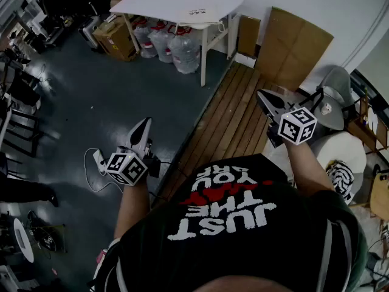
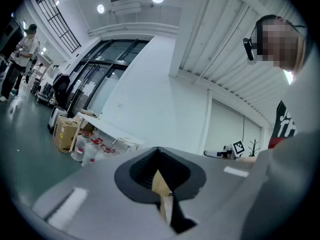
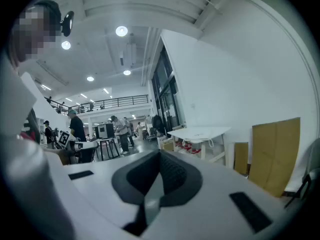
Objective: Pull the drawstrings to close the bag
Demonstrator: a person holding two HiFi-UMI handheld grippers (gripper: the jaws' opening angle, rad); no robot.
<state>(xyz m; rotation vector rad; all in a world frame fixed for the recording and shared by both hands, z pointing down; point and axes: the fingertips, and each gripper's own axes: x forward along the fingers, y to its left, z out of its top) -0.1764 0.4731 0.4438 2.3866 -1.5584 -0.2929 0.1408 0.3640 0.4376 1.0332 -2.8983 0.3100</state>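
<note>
Jaws clenched and empty on left gripper [image 1: 143, 129] and right gripper [image 1: 265, 99]; bag not in view; presumably soft, light, thin cords: pinch cords near the mouth.

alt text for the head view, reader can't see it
From above, a person in a black printed T-shirt holds out two shut, empty grippers: the left gripper over dark floor, the right gripper over wooden planks. Beyond them stands a white table with water bottles underneath.
</note>
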